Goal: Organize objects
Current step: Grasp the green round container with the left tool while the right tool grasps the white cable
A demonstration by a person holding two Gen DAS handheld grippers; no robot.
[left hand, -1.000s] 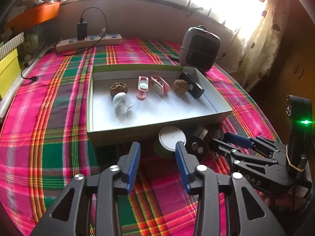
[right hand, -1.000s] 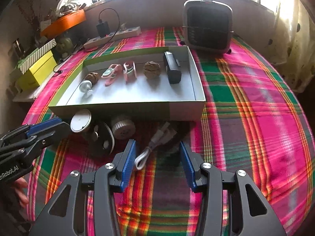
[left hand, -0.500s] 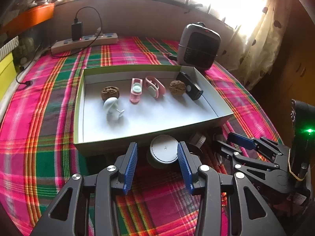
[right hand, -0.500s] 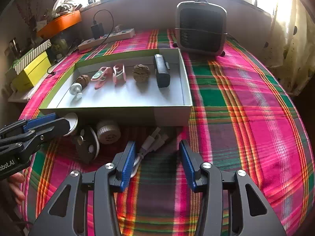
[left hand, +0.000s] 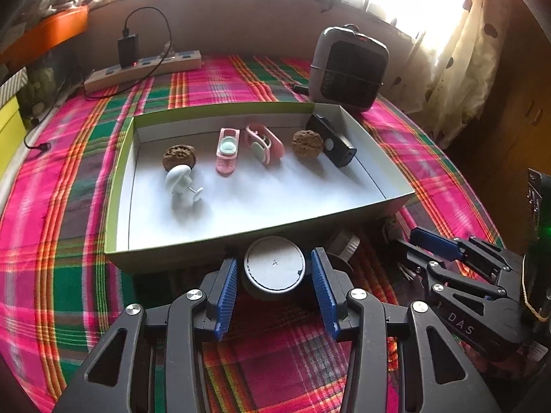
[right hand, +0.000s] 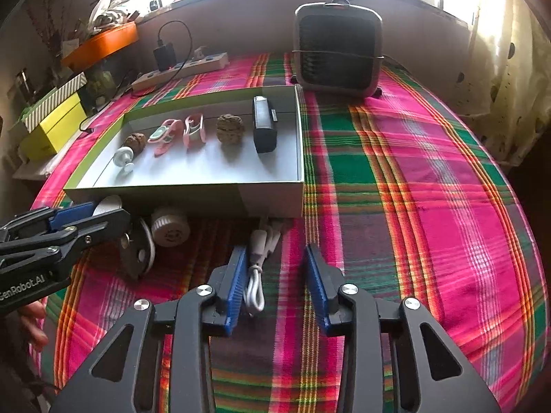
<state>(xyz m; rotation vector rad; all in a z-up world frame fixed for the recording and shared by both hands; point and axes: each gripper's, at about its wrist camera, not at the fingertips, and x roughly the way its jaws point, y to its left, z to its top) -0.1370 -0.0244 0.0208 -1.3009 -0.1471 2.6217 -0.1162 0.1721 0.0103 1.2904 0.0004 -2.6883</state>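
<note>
The right gripper (right hand: 277, 282) fingers, closing around the white cable (right hand: 256, 275) without pinching it yet, may snag only 1 loop, while the left gripper (left hand: 273, 290) fingers stand spread beside the round lid (left hand: 274, 264)

One shallow white cardboard box with green rim (left hand: 120, 179), holding:
- two brown wrinkled walnut-like lumps (left hand: 179, 156) (left hand: 307, 143)
- two pink plastic clips (left hand: 227, 151) (left hand: 265, 144)
- one white mushroom-shaped plastic piece (left hand: 180, 186)
- one black rectangular device (left hand: 330, 141)

Outside the box, on the plaid cloth:
- one round white-lidded container (left hand: 274, 265)
- one small white ribbed cap (right hand: 170, 229)
- one coiled white cable (right hand: 256, 275)
- one dark metal disc (right hand: 137, 253)
- one grey fan heater (right hand: 339, 50)
- one white power strip (left hand: 143, 70)
</note>
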